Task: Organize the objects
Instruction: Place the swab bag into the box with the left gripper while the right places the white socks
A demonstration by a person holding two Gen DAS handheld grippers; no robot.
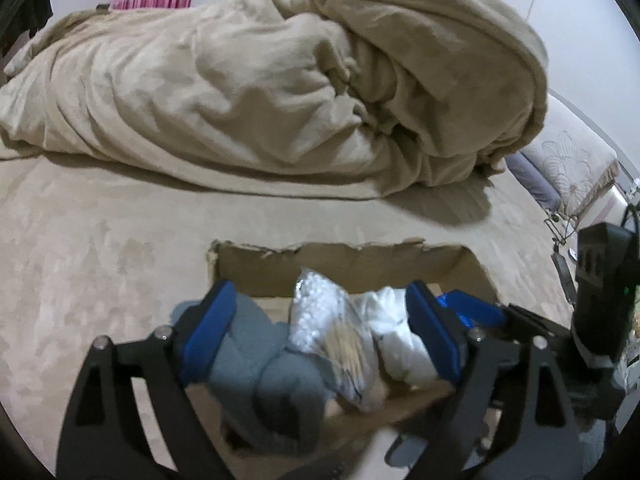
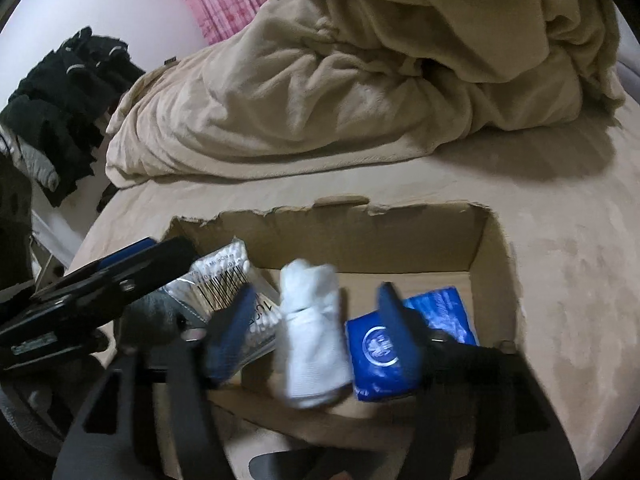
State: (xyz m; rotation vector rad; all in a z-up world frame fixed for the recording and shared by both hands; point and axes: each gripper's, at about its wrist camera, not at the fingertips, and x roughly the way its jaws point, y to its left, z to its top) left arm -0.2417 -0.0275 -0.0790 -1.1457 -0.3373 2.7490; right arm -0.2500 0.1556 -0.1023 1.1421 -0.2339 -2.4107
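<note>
Cardboard box [image 2: 494, 272] sits on bed [image 2: 568, 280], heaped duvet [image 2: 360, 80] behind it. In box, left to right (right wrist view): rolled socks [image 1: 276, 364], cotton swab packet [image 2: 228, 280], folded cloth [image 2: 312, 332], tissue pack [image 2: 448, 312]; clothes pile [image 2: 60, 108] left of bed

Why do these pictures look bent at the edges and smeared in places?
Both views: fisheye lenses curve the bed and leave black corners. Left wrist view: the blanket is fairly sharp, while the grey cloth close to the lens is soft. Right wrist view: the white sock roll and cardboard box are smeared by motion; dim indoor light worsens it.
</note>
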